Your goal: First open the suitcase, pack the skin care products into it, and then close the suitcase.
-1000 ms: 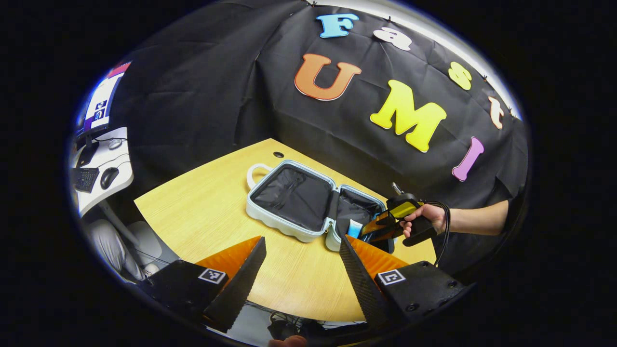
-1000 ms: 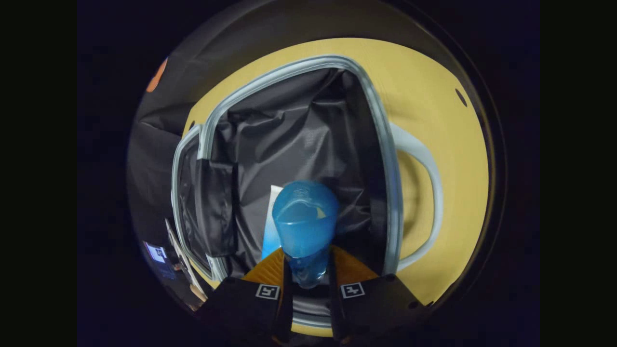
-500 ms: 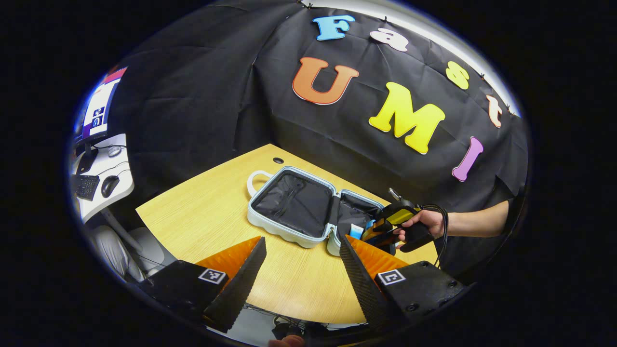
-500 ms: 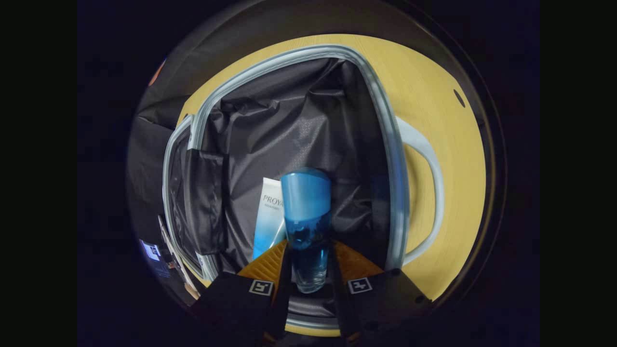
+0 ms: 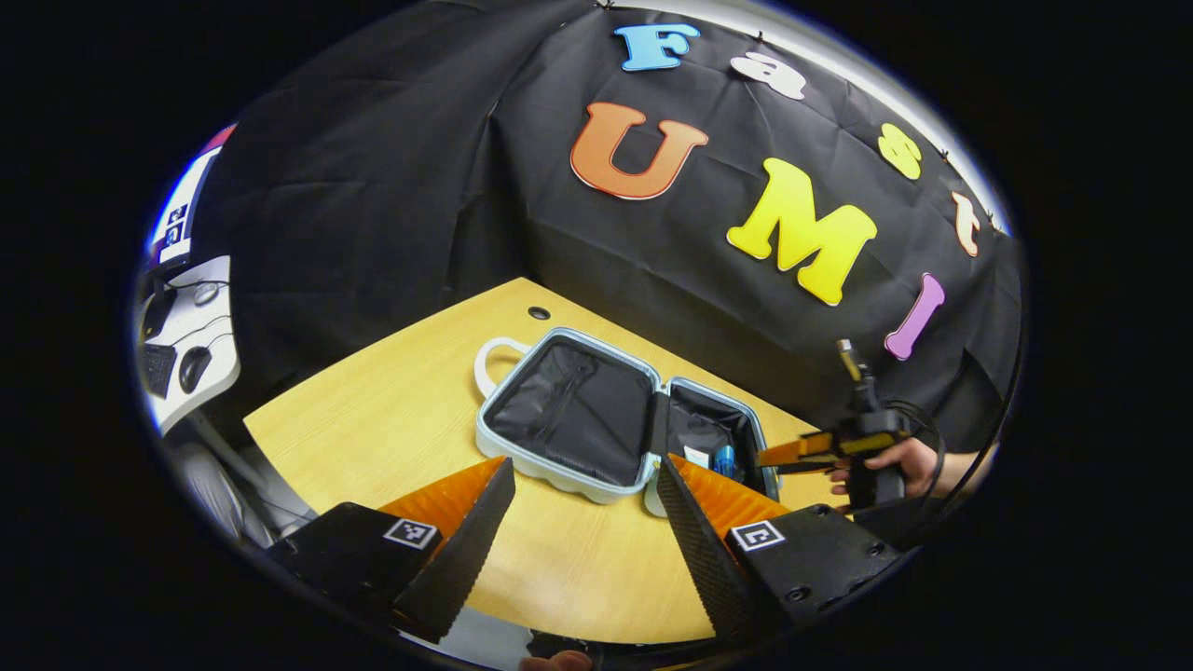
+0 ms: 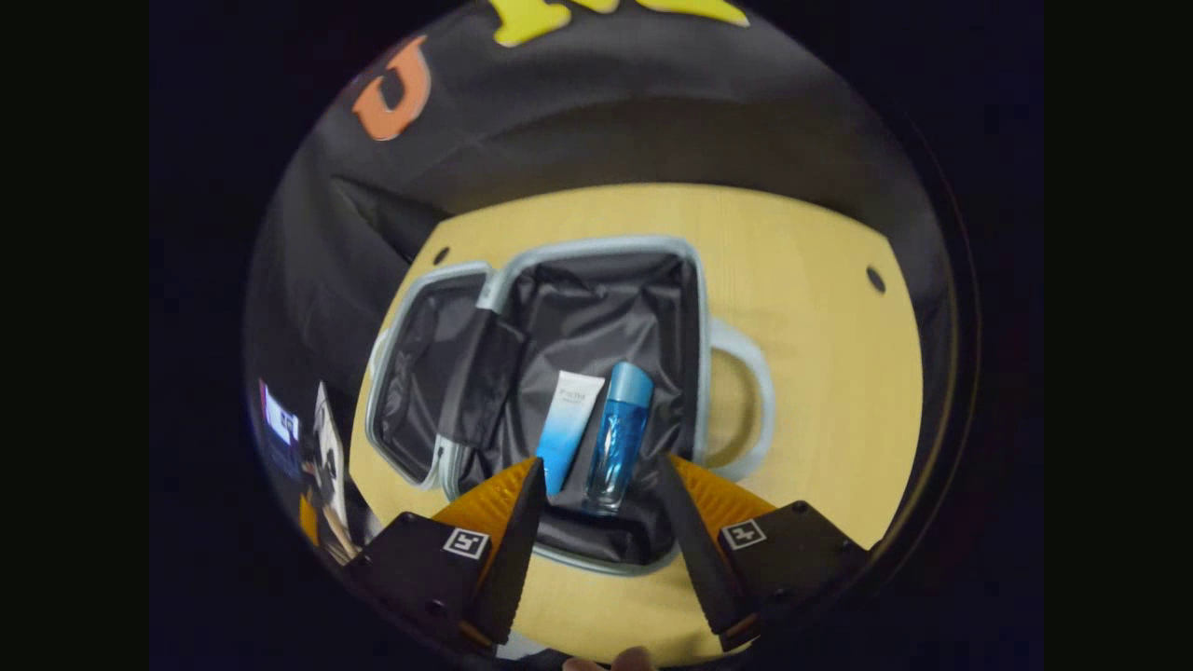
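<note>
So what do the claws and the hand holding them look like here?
In each claw's own view, the left claw and the right claw have two wedge-shaped, ridged fingers on black blocks bearing square black-and-white tags. From the left gripper view, the right claw has a black handle with yellow parts and a black cable looping by the bare hand.

Behind my bench (image 5: 391, 419) a black cloth wall (image 5: 373, 186) hangs in creases and folds, draped round the far side. The bench top is pale yellow wood grain with a curved near edge, and I see a small dark round hole (image 5: 539, 313) near its far corner; in the right gripper view another hole (image 6: 875, 279) sits toward the right. Off to the left stands a white desk (image 5: 200, 317) carrying a mouse (image 5: 194, 369), a dark keyboard (image 5: 157, 369) and a lit monitor (image 5: 182, 219). A pale strip (image 5: 839, 65) shows above the cloth.
</note>
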`<action>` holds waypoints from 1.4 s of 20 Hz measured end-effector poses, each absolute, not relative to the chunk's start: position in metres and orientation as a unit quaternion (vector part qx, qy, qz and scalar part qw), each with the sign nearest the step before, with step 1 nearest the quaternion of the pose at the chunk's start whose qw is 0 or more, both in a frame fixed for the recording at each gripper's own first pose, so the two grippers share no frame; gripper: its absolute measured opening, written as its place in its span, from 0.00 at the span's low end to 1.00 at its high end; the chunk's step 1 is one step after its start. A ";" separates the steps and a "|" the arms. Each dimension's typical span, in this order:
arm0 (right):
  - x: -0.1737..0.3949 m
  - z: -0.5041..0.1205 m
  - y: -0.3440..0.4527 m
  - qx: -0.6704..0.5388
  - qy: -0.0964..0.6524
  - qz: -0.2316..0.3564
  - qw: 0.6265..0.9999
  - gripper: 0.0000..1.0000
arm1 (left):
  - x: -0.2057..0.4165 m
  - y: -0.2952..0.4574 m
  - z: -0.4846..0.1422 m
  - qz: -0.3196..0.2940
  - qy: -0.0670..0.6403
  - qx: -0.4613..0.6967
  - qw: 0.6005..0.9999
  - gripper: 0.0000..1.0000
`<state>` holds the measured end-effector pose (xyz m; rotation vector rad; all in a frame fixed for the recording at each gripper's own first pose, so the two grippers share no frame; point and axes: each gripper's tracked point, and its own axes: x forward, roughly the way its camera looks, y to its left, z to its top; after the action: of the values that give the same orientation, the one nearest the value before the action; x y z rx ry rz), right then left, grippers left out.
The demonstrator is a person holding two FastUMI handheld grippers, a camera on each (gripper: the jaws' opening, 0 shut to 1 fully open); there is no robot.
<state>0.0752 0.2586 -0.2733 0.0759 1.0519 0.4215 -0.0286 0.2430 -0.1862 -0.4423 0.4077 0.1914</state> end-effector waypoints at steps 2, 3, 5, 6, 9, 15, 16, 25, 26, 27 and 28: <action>0.062 -0.236 0.248 0.010 0.421 0.231 0.877 0.66 | -0.008 0.266 -0.198 0.095 0.198 -0.225 0.949 0.98; 0.054 -0.218 0.242 -0.003 0.384 0.247 0.890 0.72 | 0.001 0.279 -0.205 0.095 0.195 -0.226 0.950 0.98; 0.033 -0.192 0.230 -0.018 0.338 0.263 0.903 0.72 | 0.022 0.309 -0.217 0.092 0.185 -0.236 0.950 0.98; 0.023 -0.182 0.224 -0.018 0.329 0.266 0.906 0.72 | 0.034 0.324 -0.227 0.091 0.186 -0.249 0.946 0.98; 0.014 -0.159 0.194 -0.034 0.307 0.249 0.918 0.72 | 0.069 0.365 -0.262 0.093 0.200 -0.301 0.928 0.98; 0.003 -0.148 0.151 -0.016 0.318 0.174 0.932 0.72 | 0.133 0.413 -0.314 0.093 0.206 -0.400 0.888 0.97; -0.001 -0.152 0.143 -0.011 0.326 0.161 0.931 0.72 | 0.139 0.415 -0.321 0.091 0.215 -0.409 0.882 0.97; 0.003 -0.156 0.125 -0.005 0.335 0.123 0.934 0.72 | 0.174 0.413 -0.361 0.088 0.274 -0.398 0.871 0.80; 0.004 -0.154 0.126 -0.006 0.333 0.126 0.934 0.72 | 0.177 0.411 -0.362 0.089 0.275 -0.401 0.869 0.77; 0.004 -0.152 0.126 -0.008 0.329 0.128 0.936 0.72 | 0.178 0.411 -0.363 0.092 0.281 -0.400 0.867 0.59; 0.006 -0.150 0.127 -0.008 0.324 0.130 0.937 0.72 | 0.179 0.411 -0.364 0.097 0.285 -0.400 0.866 0.55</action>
<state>0.0058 0.1272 -0.1496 -0.0168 0.6628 0.2650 0.1794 0.4114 -0.3644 -0.8371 0.5973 0.2038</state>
